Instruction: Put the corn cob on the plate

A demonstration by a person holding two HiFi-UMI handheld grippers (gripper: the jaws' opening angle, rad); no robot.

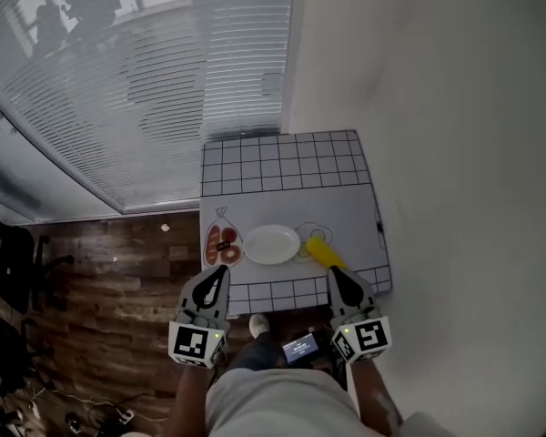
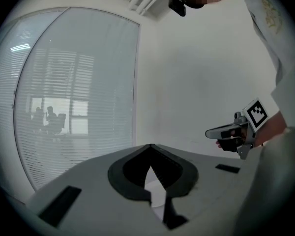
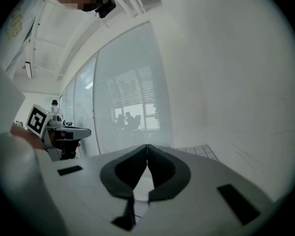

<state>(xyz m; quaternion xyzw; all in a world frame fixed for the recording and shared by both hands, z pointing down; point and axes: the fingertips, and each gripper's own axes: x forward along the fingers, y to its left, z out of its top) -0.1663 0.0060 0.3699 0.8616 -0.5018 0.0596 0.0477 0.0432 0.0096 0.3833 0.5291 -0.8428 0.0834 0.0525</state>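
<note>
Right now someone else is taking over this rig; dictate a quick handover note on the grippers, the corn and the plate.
Left gripper: shut, empty, at the near edge of the table.
Right gripper: shut, empty, also at the near edge, closest to the corn.
Corn cob: lying on the table just right of the plate, not on it.
Plate: empty, with a net bag to its left.
Done: nothing yet.
Left: open a gripper, probably the right, grasp the cob and set it on the plate.

Open room lies above the corn cob (image 1: 324,251), between plate (image 1: 272,244) and wall (image 1: 455,153).
</note>
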